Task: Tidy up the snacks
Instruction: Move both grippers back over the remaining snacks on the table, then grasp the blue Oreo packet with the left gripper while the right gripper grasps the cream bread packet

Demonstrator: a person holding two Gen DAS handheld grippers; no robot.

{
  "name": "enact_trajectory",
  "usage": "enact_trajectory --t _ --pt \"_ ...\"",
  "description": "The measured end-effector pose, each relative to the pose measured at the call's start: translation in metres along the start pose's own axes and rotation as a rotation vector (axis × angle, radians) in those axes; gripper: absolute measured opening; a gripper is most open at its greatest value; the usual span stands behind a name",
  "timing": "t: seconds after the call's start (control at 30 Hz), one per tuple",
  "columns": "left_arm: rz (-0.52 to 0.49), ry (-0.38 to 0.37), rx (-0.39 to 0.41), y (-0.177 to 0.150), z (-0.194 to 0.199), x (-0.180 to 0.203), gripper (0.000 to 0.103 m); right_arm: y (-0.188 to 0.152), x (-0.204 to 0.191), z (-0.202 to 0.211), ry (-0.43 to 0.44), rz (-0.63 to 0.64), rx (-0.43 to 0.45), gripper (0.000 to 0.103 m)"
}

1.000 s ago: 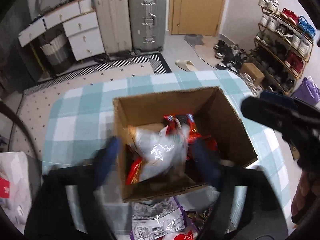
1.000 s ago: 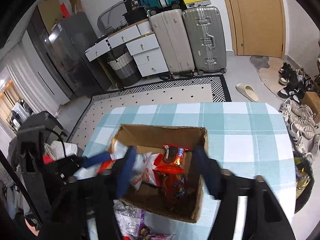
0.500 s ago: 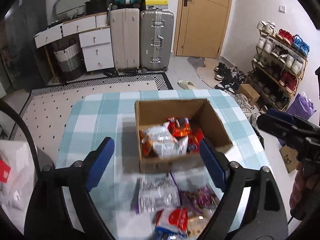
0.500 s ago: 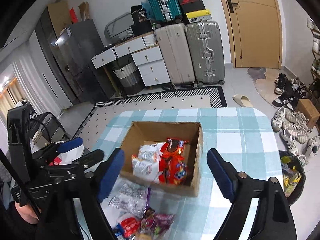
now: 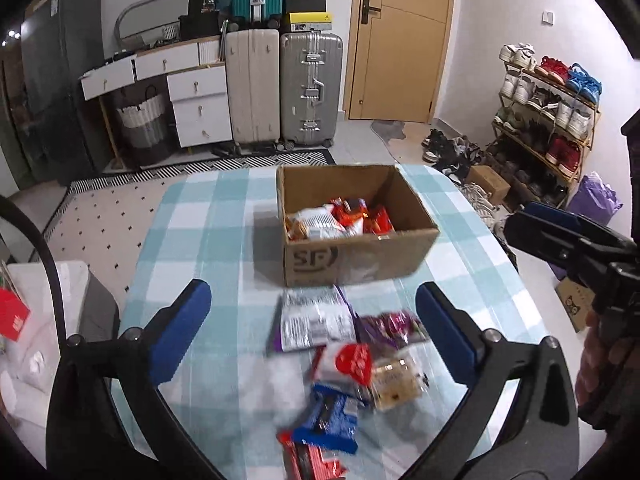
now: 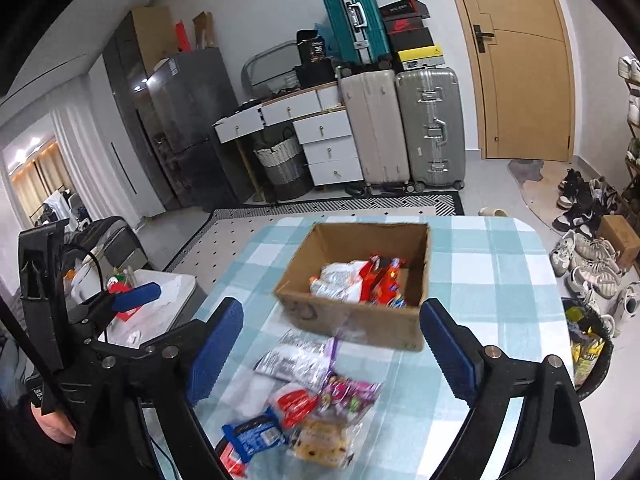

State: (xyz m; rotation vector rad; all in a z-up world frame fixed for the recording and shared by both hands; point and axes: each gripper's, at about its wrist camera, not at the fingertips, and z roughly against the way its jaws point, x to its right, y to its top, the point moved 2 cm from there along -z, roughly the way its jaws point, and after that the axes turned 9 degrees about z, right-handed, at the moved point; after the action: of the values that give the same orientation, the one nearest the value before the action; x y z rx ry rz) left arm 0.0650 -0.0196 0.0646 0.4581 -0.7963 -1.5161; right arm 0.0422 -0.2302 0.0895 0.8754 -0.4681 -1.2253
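Note:
An open cardboard box point(image 5: 360, 258) point(image 6: 356, 320) stands on the checked tablecloth point(image 5: 208, 240) and holds several red and white snack packs point(image 5: 340, 220) point(image 6: 360, 278). A loose pile of snacks lies on the cloth in front of the box: a silver-and-purple pack point(image 5: 312, 320), a red-and-white pack point(image 5: 350, 362), a blue pack point(image 5: 328, 420) point(image 6: 252, 436), a purple pack point(image 6: 348, 394). My left gripper point(image 5: 314, 332) is open and empty, held above the pile. My right gripper point(image 6: 332, 348) is open and empty, also above the pile.
The table's right edge point(image 6: 560, 320) borders a black bin point(image 6: 588, 344) and shoes on the floor. A white storage box point(image 6: 160, 312) stands left of the table. Suitcases point(image 5: 280, 88) and a drawer unit line the far wall. A shoe rack point(image 5: 548, 120) stands at right.
Both grippers have pulled back and up from inside the box. The white snack pack now lies in the box, released. The loose pile in front has come into view.

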Motion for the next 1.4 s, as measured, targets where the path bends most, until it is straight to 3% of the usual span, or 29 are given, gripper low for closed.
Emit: enact_trajectory --t 0.23,0.57,0.77,1.03,1.27,1.4 --pt "-0.009 -0.005 0.031 -0.029 0.023 -0.001 0.102 -0.025 -0.014 0.01 0.03 -0.012 0.007 0.092" --pt "0.001 -0.029 0.004 -0.076 0.016 -0.01 0.102 -0.064 -0.017 0.009 0.044 -0.053 0.007 0.099" --pt "0.037 -0.048 -0.05 -0.1 -0.007 -0.025 0.102 -0.093 -0.01 0.0 0.061 -0.124 0.0 0.1" --pt "-0.091 -0.078 -0.093 -0.13 -0.039 -0.015 0.102 -0.119 -0.007 -0.018 0.078 -0.161 0.007 0.101" --pt "-0.127 -0.074 -0.163 -0.149 -0.071 -0.016 0.102 -0.139 0.003 -0.043 0.103 -0.213 -0.027 0.101" --pt "-0.117 -0.073 -0.204 -0.156 -0.088 -0.02 0.102 -0.143 -0.003 -0.048 0.094 -0.163 -0.036 0.101"
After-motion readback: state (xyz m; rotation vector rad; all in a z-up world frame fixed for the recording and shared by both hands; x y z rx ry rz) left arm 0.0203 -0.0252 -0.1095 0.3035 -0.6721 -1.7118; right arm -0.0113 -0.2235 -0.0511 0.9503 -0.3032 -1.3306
